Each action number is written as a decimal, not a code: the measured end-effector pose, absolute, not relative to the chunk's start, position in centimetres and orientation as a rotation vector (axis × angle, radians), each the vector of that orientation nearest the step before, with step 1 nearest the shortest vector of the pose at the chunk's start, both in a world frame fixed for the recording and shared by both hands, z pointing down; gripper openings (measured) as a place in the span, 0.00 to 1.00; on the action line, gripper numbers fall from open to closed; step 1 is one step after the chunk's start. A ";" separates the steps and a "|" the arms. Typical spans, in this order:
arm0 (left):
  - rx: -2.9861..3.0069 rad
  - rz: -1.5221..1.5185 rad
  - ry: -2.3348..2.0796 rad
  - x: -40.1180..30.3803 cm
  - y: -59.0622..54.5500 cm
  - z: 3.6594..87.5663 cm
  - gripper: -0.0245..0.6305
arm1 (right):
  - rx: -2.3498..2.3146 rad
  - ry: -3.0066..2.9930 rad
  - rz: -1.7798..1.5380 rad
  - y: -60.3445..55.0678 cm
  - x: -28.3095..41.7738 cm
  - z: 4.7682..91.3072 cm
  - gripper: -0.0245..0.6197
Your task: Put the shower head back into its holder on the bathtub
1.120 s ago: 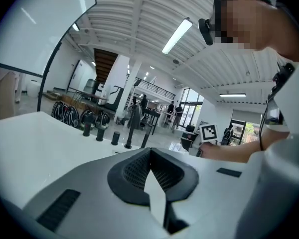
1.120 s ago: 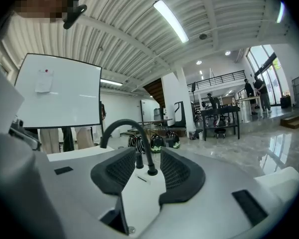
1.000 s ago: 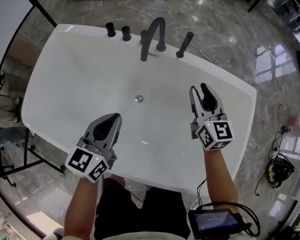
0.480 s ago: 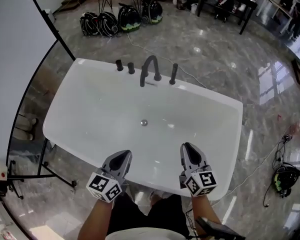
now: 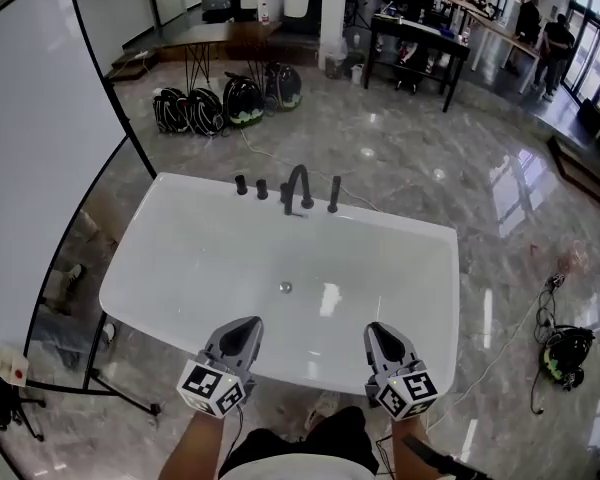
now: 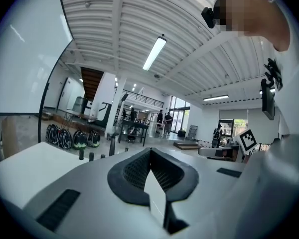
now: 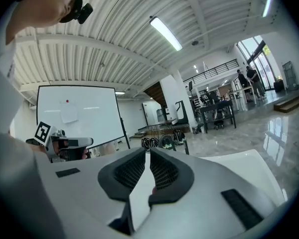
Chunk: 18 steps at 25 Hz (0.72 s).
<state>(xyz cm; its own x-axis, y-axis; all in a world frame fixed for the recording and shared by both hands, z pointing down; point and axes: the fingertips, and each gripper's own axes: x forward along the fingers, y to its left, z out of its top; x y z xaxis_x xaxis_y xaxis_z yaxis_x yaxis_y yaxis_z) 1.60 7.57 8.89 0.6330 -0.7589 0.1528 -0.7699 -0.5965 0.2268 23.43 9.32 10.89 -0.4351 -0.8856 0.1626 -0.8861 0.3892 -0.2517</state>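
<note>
— How do our grippers stand?
— Our left gripper [image 5: 246, 322] is closed and empty; our right gripper [image 5: 379, 330] has just been closing, jaws together on nothing.
— And the shower head [image 5: 334, 195]?
— We see it upright, well ahead of both; far rim of the bathtub [image 5: 170, 268], just right of the spout [image 5: 298, 183].

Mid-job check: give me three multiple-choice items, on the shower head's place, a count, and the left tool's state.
1. Where is the shower head?
A) upright on the bathtub's far rim, right of the spout
B) lying by the drain
C) on the floor

2. How many dark fittings stand on that rim?
A) two
B) four
C) six

3. The left tool's jaws are:
A) wide apart
B) clamped on a hose
C) together, empty

Key: 1 A, it stands beside the spout; 2 B, two knobs, spout, shower head; 3 C, the tips meet with nothing between.
</note>
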 end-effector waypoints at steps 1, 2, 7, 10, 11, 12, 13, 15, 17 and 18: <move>2.598 0.052 -1.237 0.6 8.5 8.0 0.06 | 1.665 -2.619 0.466 10.1 22.4 9.9 0.10; 2.609 0.045 -1.236 -0.4 9.6 7.2 0.06 | 1.661 -2.617 0.441 10.8 21.4 8.8 0.09; 2.653 0.057 -1.245 -6.1 15.9 3.5 0.06 | 1.650 -2.621 0.357 15.8 15.2 4.5 0.07; 2.655 0.026 -1.248 -9.0 19.8 2.0 0.06 | 1.614 -2.652 0.357 19.6 11.9 3.0 0.06; 2.654 -0.002 -1.246 -9.5 20.7 1.7 0.06 | 1.605 -2.654 0.325 20.7 11.4 2.4 0.06; 2.653 -0.030 -1.243 -9.7 21.5 1.4 0.06 | 1.597 -2.653 0.286 21.7 11.1 1.8 0.06; 2.653 -0.055 -1.239 -9.8 22.2 1.2 0.06 | 1.592 -2.651 0.251 22.6 10.9 1.1 0.06; 2.653 -0.087 -1.227 -10.1 23.7 0.4 0.06 | 1.593 -2.639 0.215 24.4 10.6 -0.2 0.06; 2.664 -0.100 -1.212 -9.9 25.4 -0.9 0.06 | 1.598 -2.618 0.191 26.2 10.6 -1.6 0.06; 2.673 -0.101 -1.207 -9.7 26.2 -1.6 0.06 | 1.598 -2.610 0.180 27.0 10.7 -2.3 0.06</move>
<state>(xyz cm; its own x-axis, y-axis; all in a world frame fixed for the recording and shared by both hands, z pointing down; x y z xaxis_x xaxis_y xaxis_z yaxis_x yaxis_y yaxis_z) -9.71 26.16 -1.63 0.6627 -0.7486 0.0223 -0.7344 -0.6437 0.2153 10.74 26.97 -2.30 -0.4542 -0.8820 0.1257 -0.8909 0.4501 -0.0603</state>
